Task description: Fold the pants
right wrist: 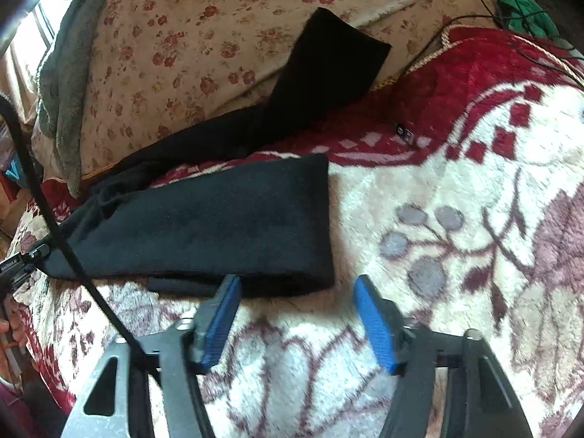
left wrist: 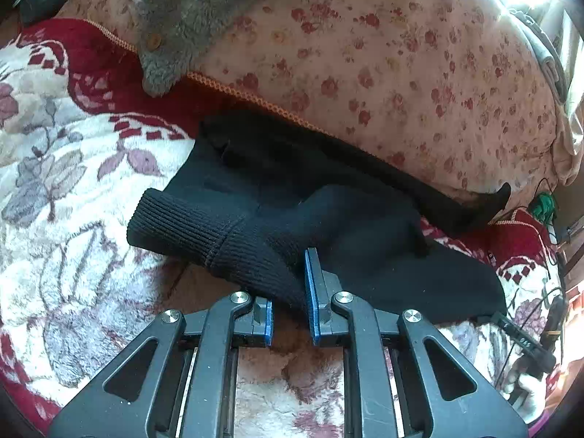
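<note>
The black pants (left wrist: pixel 346 219) lie across a cream and red blanket, one end of them a ribbed knit band (left wrist: pixel 189 226). My left gripper (left wrist: pixel 292 286) is shut on that ribbed band, which bunches between the blue pads and hides the left fingertip. In the right wrist view a flat pant leg (right wrist: pixel 219 226) stretches leftward, and the other leg (right wrist: pixel 328 62) runs up onto a floral quilt. My right gripper (right wrist: pixel 295 281) stands open at the near edge of the flat leg. Its left fingertip (right wrist: pixel 230 284) touches the fabric edge, but the pads do not press on it.
The plush blanket (right wrist: pixel 456 255) covers the surface. A floral quilt (left wrist: pixel 365 54) bulges behind the pants, with a grey fleece garment (left wrist: pixel 175 11) on top. Cables and a green object (right wrist: pixel 522 11) lie at the far right. A black cable (right wrist: pixel 54 219) crosses the right wrist view.
</note>
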